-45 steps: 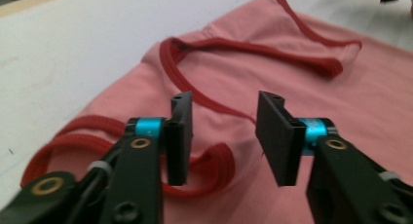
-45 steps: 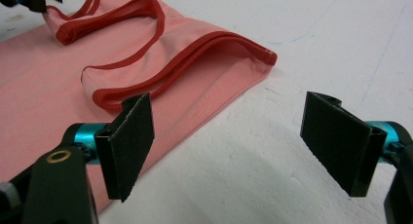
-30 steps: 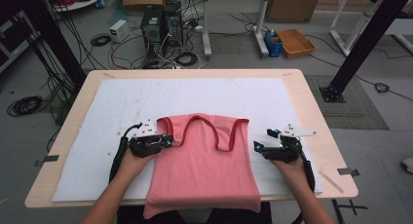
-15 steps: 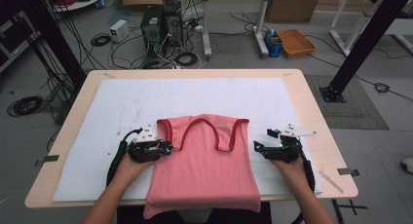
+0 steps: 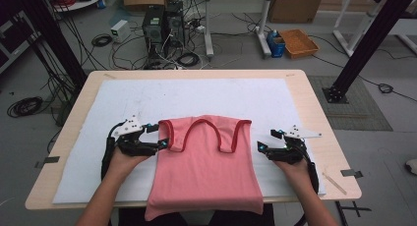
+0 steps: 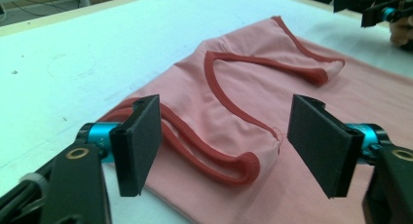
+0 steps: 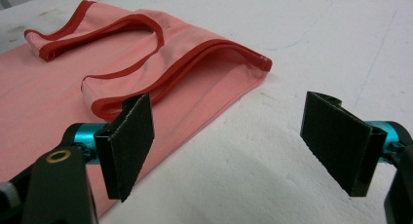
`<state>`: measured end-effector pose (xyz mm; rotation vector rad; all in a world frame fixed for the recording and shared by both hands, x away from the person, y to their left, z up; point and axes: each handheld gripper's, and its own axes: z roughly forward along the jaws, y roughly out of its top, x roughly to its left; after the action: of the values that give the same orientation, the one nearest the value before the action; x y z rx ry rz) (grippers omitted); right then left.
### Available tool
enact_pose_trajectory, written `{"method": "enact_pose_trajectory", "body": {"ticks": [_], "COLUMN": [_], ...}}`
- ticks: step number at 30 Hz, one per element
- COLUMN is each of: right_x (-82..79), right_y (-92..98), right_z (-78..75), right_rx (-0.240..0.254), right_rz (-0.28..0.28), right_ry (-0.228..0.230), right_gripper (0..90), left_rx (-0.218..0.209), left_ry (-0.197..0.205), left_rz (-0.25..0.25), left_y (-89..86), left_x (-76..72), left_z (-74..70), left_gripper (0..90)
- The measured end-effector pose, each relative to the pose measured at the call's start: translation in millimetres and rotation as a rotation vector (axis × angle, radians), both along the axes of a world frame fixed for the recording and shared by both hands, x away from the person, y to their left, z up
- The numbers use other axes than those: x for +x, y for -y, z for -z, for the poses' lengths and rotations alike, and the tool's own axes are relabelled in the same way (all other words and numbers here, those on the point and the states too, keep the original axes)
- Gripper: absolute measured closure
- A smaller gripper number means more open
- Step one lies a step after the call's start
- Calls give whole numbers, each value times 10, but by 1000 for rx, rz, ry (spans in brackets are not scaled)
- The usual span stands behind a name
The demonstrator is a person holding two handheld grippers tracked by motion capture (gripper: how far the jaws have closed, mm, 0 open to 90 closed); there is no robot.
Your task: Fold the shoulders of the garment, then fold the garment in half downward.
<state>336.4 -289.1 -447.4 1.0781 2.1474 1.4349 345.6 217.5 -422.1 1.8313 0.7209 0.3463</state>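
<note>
A pink tank top (image 5: 204, 164) with red trim lies flat on the white mat (image 5: 206, 96), its hem hanging over the near table edge. My left gripper (image 5: 160, 136) stands at its left shoulder. Its jaws have just been opening, and the left strap (image 6: 209, 153) lies loose between the pads (image 6: 141, 136), untouched. My right gripper (image 5: 266, 140) hovers open just off the top's right side, apart from the cloth. In the right gripper view the folded right edge (image 7: 229, 63) sits ahead of the left pad (image 7: 129, 141), with bare mat between the jaws.
The wooden table (image 5: 322, 137) carries the mat; its far half is bare white. Strips of tape (image 5: 351, 173) mark the table's edges. Beyond the table stand computer towers (image 5: 162, 27), floor cables, an orange basket (image 5: 298, 42) and black frame posts (image 5: 369, 44).
The left gripper, shut on the top's left shoulder before, now stands open with the strap let go, and has drawn slightly back. The right gripper has not moved.
</note>
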Motion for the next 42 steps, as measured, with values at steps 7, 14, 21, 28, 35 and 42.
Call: {"method": "enact_pose_trajectory", "body": {"ticks": [7, 14, 21, 28, 35, 42], "right_x": [-3, 17, 59, 99, 62, 164], "right_y": [6, 19, -45, -84, -22, 70], "right_z": [-39, -79, -125, -130, -160, -303], "right_rx": [21, 43, 62, 69, 72, 66], "right_rz": [4, 18, 16, 11, 6, 12], "right_ry": [34, 46, 69, 57, 55, 47], "right_gripper": [184, 184, 184, 184, 184, 184], "left_rx": [-44, -57, -105, -102, -86, -45], "left_ry": [-4, -1, 8, -2, -33, -88], "left_rz": [-31, -48, -29, -58, -107, -151], "left_y": [-191, -328, -365, -386, -381, -354], "left_x": [49, 39, 13, 40, 99, 269], "left_z": [-55, -29, -2, 22, 62, 46], "left_gripper": [166, 134, 133, 134, 133, 134]}}
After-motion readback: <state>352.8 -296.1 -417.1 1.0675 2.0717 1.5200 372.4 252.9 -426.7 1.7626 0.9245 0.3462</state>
